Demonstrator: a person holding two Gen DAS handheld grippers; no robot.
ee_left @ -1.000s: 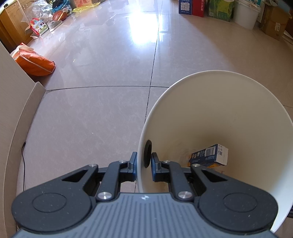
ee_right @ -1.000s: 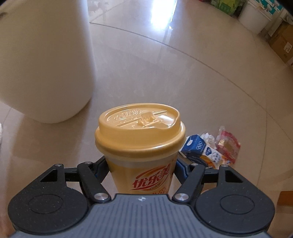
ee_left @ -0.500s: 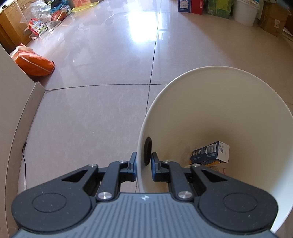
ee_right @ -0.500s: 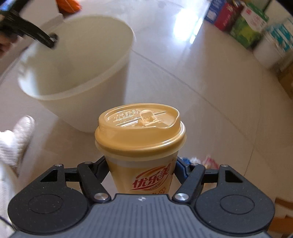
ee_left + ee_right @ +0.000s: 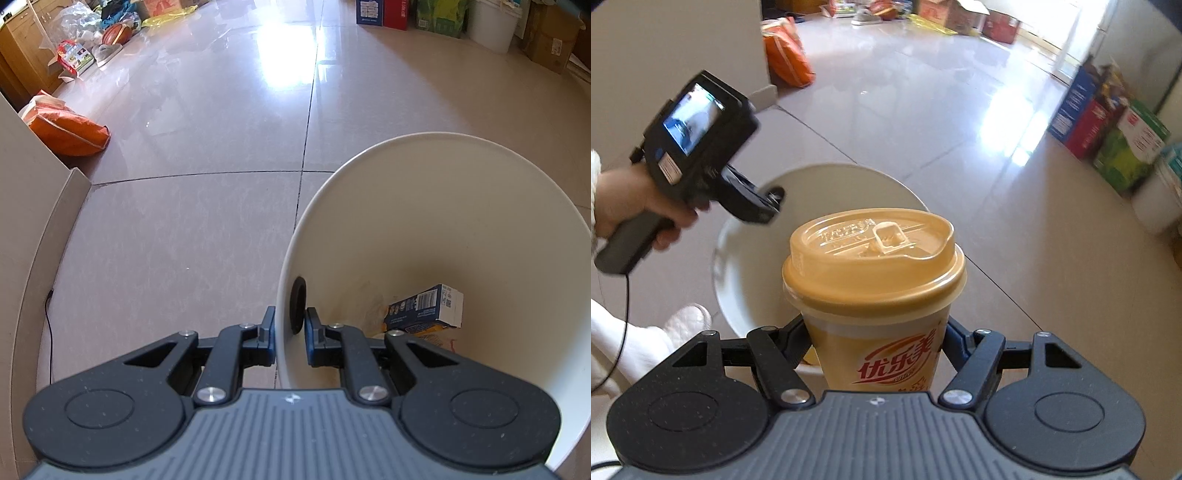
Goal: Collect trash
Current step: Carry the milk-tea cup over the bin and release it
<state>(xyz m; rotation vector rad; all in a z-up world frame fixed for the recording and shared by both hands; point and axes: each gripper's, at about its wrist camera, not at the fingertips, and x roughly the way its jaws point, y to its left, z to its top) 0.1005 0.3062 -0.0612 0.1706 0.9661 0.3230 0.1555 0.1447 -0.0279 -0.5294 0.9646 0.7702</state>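
A white trash bin (image 5: 461,206) stands tilted toward me, with a blue carton (image 5: 428,306) lying at its bottom. My left gripper (image 5: 290,325) is shut on the bin's near rim, one finger outside and one inside. In the right wrist view my right gripper (image 5: 873,336) is shut on a tan milk-tea cup (image 5: 875,291) with a lid, held upright above the bin (image 5: 746,266). A hand holds the left gripper's body (image 5: 698,155) at the bin's far left rim. The cup hides most of the bin's opening.
An orange bag (image 5: 70,129) lies by a beige wall corner (image 5: 33,206) on the left. Boxes (image 5: 1108,125) and a white bucket (image 5: 493,22) line the far wall. A white slipper (image 5: 687,321) and a black cable (image 5: 624,332) are at the lower left.
My right gripper rose with the cup and swung over the bin, from beside its wall to above its opening. The left gripper kept its grip on the rim without moving.
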